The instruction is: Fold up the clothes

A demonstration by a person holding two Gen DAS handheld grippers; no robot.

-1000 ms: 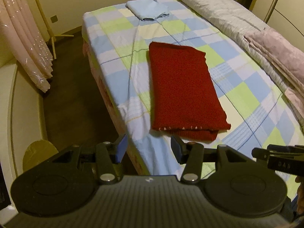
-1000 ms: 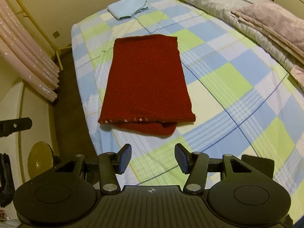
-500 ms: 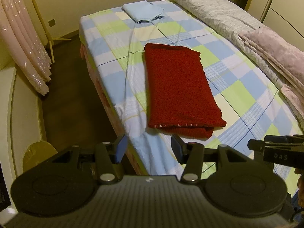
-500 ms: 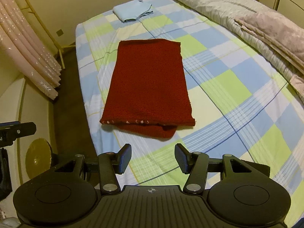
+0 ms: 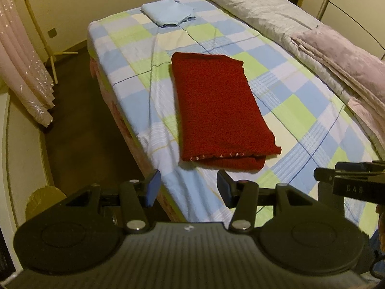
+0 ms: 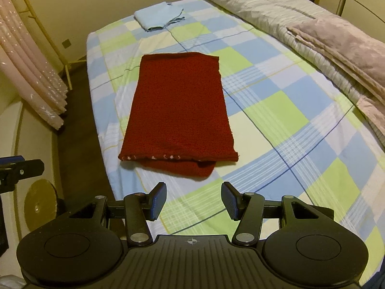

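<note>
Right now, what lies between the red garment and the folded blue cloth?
Only bare checked sheet lies between the red garment and the blue cloth; both views show this.

Bed [image 6: 276, 110] with checked sheet in blue, green and cream squares. Folded red garment [image 6: 178, 113] flat on sheet, long rectangle, lower layer protruding at near end. Folded light-blue cloth [image 6: 157, 18] beyond red garment, well apart, near far edge. Rolled grey-white quilt [image 6: 259, 7] right of red garment, along bed's far side; mauve blanket [image 6: 341, 41] on quilt's near part.
</note>
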